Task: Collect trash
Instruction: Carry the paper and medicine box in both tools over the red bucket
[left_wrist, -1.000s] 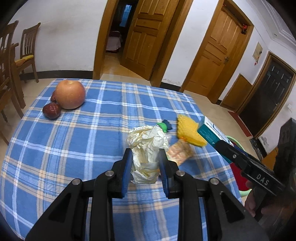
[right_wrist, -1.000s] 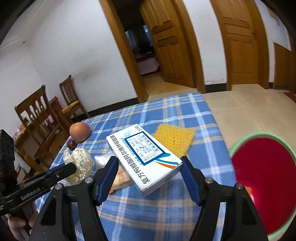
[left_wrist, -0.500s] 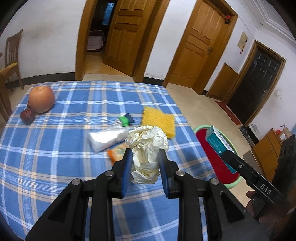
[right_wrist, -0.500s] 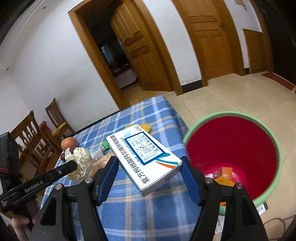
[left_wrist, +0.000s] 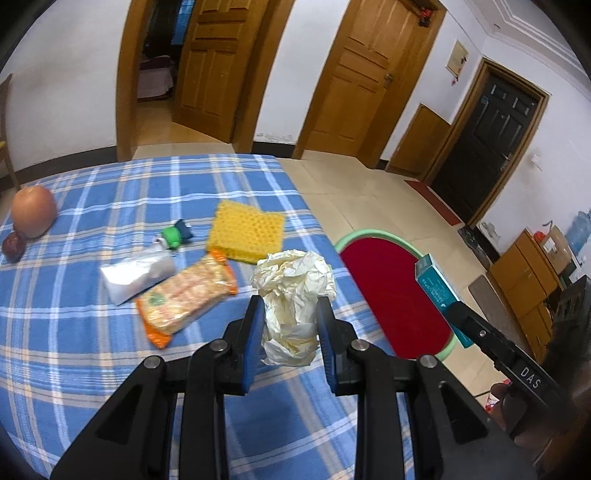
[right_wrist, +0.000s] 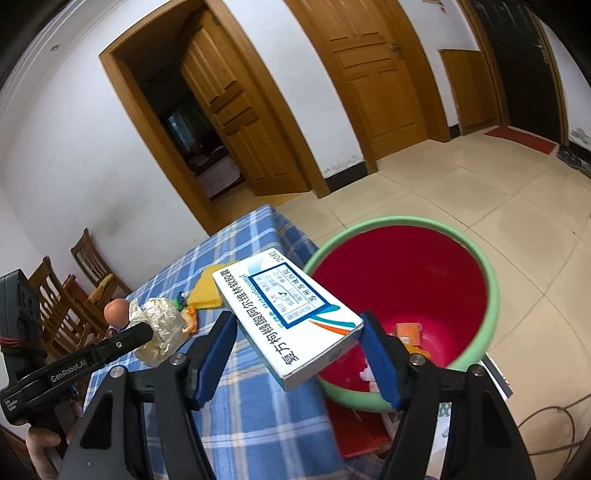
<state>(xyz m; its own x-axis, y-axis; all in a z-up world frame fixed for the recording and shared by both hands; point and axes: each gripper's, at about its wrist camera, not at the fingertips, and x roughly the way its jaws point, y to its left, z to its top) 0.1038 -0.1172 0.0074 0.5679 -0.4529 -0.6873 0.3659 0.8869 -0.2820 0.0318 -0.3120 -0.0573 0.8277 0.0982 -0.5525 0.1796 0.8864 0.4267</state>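
Observation:
My left gripper (left_wrist: 290, 314) is shut on a crumpled cream paper ball (left_wrist: 293, 291) and holds it above the right edge of the blue checked table (left_wrist: 74, 332). My right gripper (right_wrist: 299, 328) is shut on a white and teal medicine box (right_wrist: 286, 314), held over the near rim of the red bin with a green rim (right_wrist: 491, 295). The bin also shows in the left wrist view (left_wrist: 384, 288), with the box (left_wrist: 436, 291) beside it. Some scraps lie in the bin's bottom (right_wrist: 408, 332).
On the table lie an orange snack packet (left_wrist: 184, 295), a silver pouch (left_wrist: 136, 273), a green and dark small item (left_wrist: 173, 234), a yellow honeycomb sponge (left_wrist: 245, 230), an apple (left_wrist: 33, 210) and a dark small fruit (left_wrist: 14, 245). Wooden chairs (right_wrist: 74, 291) stand at the far side.
Both grippers have swung right toward the bin with their loads. The right gripper with the box now hangs over the bin's rim; the left has carried the paper ball to the table's right edge.

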